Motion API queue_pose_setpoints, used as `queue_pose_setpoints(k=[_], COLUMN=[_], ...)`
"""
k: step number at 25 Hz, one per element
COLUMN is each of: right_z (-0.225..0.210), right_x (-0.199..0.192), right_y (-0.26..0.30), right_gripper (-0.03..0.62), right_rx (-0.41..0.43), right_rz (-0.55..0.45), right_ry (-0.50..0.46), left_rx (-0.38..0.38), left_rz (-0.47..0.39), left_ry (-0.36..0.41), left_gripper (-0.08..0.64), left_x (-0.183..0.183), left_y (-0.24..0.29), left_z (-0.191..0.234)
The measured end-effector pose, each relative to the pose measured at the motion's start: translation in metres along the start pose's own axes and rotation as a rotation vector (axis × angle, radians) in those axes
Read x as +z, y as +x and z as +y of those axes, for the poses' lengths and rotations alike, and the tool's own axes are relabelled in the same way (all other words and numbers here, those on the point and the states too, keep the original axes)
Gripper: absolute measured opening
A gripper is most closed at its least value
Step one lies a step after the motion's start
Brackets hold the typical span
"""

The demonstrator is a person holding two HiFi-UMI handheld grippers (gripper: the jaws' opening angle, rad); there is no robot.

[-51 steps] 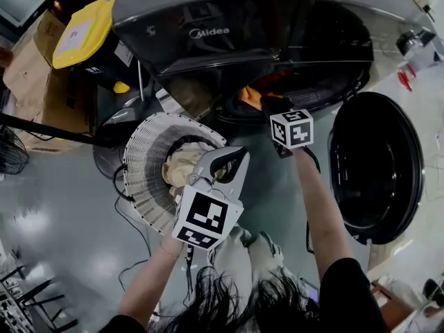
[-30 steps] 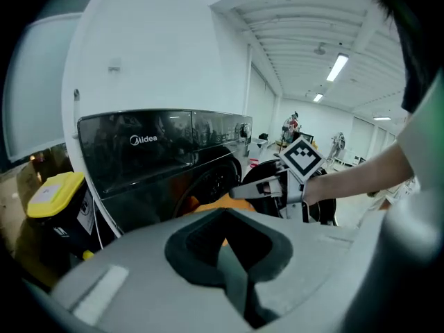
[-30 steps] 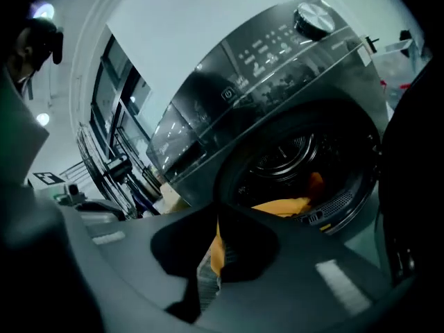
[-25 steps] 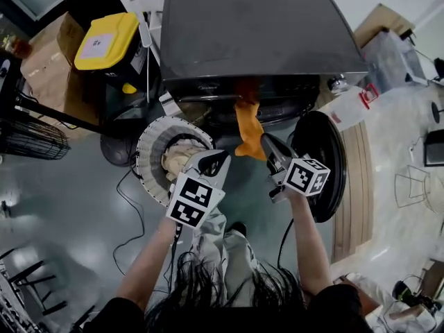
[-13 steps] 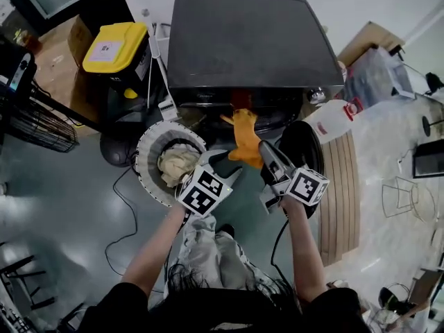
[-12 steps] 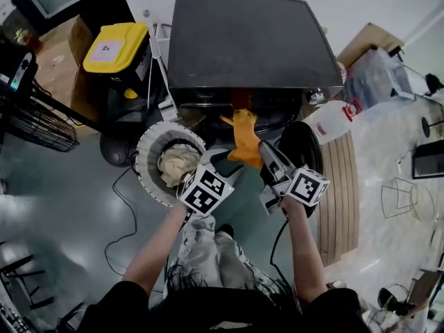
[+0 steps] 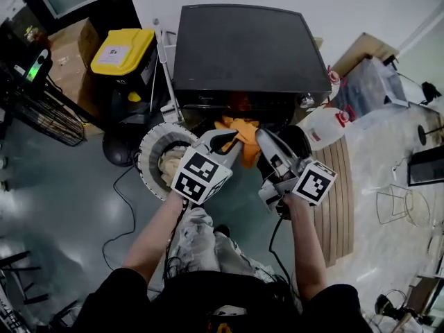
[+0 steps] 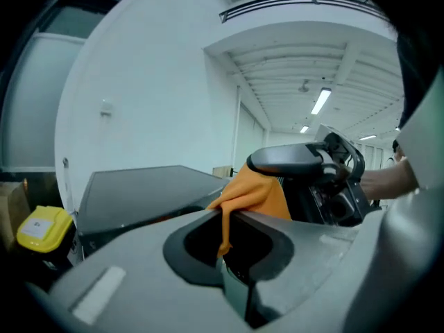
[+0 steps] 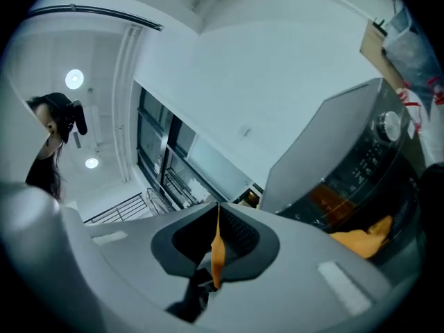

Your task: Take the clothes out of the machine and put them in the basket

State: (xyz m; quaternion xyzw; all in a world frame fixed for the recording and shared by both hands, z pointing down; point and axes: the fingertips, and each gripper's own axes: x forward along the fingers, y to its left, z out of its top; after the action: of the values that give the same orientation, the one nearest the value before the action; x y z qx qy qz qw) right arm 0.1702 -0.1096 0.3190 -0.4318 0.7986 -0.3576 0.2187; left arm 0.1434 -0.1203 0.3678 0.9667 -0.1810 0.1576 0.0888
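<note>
The left gripper (image 7: 225,139) and the right gripper (image 7: 262,141) are each pinching the orange cloth (image 7: 239,127), holding it in front of the washing machine (image 7: 246,47) beside the basket (image 7: 148,152), which is carrying a beige garment (image 7: 168,164), so for this piece seemingly only the drop is remaining, though the drum is hidden.

Orange cloth (image 7: 239,132), dark grey machine (image 7: 243,47), white ribbed basket (image 7: 147,159), yellow-lidded bin (image 7: 125,50)

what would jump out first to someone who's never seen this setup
The bright orange cloth stands out, held in front of the dark washing machine with the left gripper and the right gripper both shut on it. Next comes the white slatted basket on the floor, left of the cloth, with pale clothes inside.
</note>
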Motion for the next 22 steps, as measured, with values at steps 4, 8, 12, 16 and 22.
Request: queue_pose_setpoints(k=[4, 8, 12, 16, 22], right_z=[0.053, 0.11, 0.171, 0.226, 0.304], right_x=[0.033, 0.059, 0.077, 0.078, 0.052], right_y=[0.012, 0.029, 0.046, 0.074, 0.113], right_gripper=[0.031, 0.031, 0.031, 0.031, 0.031], right_rx=[0.117, 0.254, 0.393, 0.527, 0.681], right_rz=[-0.012, -0.014, 0.024, 0.076, 0.131], right_ry=[-0.053, -0.091, -0.142, -0.179, -0.222], left_rx=[0.044, 0.116, 0.217, 0.349, 0.506], left_rz=[-0.107, -0.206, -0.293, -0.34, -0.388], left_ry=[0.024, 0.074, 0.107, 0.146, 0.205], left_gripper=[0.018, 0.018, 0.018, 0.018, 0.018], left_x=[0.064, 0.12, 0.17, 0.201, 0.221], left_y=[-0.032, -0.07, -0.112, -0.163, -0.246], left_z=[0.003, 0.001, 0.0, 0.016, 0.034])
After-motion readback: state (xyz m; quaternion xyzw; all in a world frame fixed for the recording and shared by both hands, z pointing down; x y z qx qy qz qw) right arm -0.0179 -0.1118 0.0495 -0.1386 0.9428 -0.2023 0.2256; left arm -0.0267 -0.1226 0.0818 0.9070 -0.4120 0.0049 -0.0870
